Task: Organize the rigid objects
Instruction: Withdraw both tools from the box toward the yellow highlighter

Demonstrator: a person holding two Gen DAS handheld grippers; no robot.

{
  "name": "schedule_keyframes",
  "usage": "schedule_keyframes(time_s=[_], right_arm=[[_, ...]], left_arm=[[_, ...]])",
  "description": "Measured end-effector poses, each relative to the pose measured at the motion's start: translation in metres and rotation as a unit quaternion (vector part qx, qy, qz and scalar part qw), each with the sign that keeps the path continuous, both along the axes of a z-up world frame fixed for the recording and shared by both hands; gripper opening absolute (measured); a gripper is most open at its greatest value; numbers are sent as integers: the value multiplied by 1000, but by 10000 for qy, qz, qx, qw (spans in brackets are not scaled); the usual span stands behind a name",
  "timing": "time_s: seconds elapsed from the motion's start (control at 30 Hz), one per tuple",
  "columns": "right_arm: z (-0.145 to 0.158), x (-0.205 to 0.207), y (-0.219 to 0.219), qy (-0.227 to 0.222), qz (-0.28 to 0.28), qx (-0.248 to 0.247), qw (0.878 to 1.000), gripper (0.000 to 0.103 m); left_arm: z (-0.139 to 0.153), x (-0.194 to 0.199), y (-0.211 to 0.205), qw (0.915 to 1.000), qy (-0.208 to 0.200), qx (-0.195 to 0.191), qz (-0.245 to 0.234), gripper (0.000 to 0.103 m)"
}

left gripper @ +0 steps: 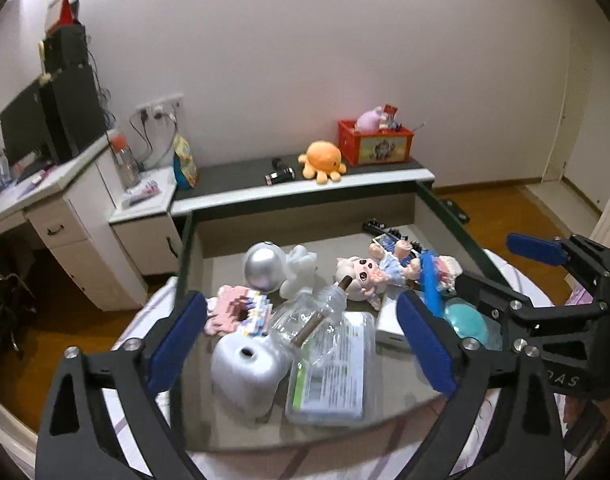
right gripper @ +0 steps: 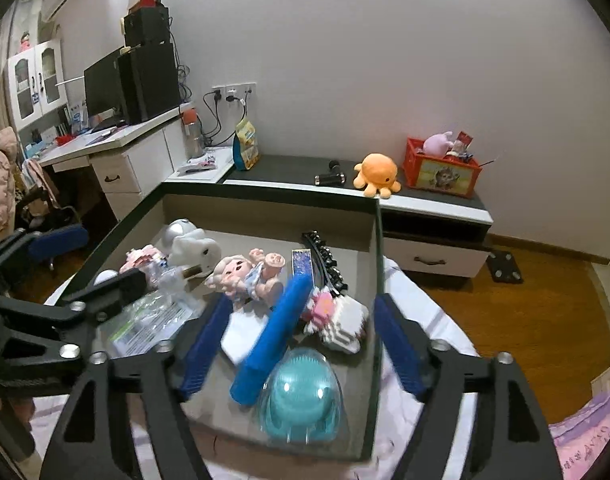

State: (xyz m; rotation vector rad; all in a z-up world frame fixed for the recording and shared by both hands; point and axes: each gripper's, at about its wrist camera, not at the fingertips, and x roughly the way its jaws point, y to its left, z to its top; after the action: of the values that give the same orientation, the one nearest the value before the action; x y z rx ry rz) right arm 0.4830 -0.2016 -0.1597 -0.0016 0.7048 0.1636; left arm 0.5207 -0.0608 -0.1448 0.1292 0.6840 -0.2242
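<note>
Drawer (right gripper: pixel 379 240), pulled out over the bed (right gripper: pixel 437 312), holds my stock. Near right: teal egg-shaped case (right gripper: pixel 301 392); touching it, a blue bar (right gripper: pixel 273 336) leaning up across a white box (right gripper: pixel 241 336). Right of the bar: pink-and-white brick figure (right gripper: pixel 341 320). Centre: baby doll (right gripper: pixel 249 272) lying on its side. Far left: silver-headed white toy (left gripper: pixel 265 268). Near left: clear bottle (left gripper: pixel 309 316), white rounded object (left gripper: pixel 249 368), labelled clear pack (left gripper: pixel 333 372).

My left claw (left gripper: pixel 301 344) hangs spread wide over the bottle, gripping nothing. My right claw (right gripper: pixel 301 344) hangs spread wide over the bar and case, likewise unloaded.

Far counter (right gripper: pixel 289 172): orange octopus plush (right gripper: pixel 377 176), red crate (right gripper: pixel 441 170).
</note>
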Motion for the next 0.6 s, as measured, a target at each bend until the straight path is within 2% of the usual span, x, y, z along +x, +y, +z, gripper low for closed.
schedule_keyframes(time_s=[0.1,0.2,0.27,0.33,0.43,0.53,0.6], right_arm=[[12,-26,0,-221,-42,28,9997,83],[27,-59,2,-541,-92,28,9985,91],[37,-83,4,-751,-7,99,9971,103],[45,-105,9,-989,43,108,9950,103],[50,-133,18,-1081,181,99,9939,103],[51,-159,20,-1337,15,-137,9909,103],[51,-174,19,-1503,-69,-153,9885,103]], left_arm=[[17,-35,8,9988,-484,-55,24,101],[35,-77,19,9934,-1128,-136,150,103],[46,-104,25,9892,-1442,-201,150,103],[52,-127,29,9856,-1667,-208,200,103],[54,-164,33,9773,-2062,-315,358,103],[49,-189,31,9755,-2164,-289,282,103],[42,-202,25,9765,-2138,-133,221,103]])
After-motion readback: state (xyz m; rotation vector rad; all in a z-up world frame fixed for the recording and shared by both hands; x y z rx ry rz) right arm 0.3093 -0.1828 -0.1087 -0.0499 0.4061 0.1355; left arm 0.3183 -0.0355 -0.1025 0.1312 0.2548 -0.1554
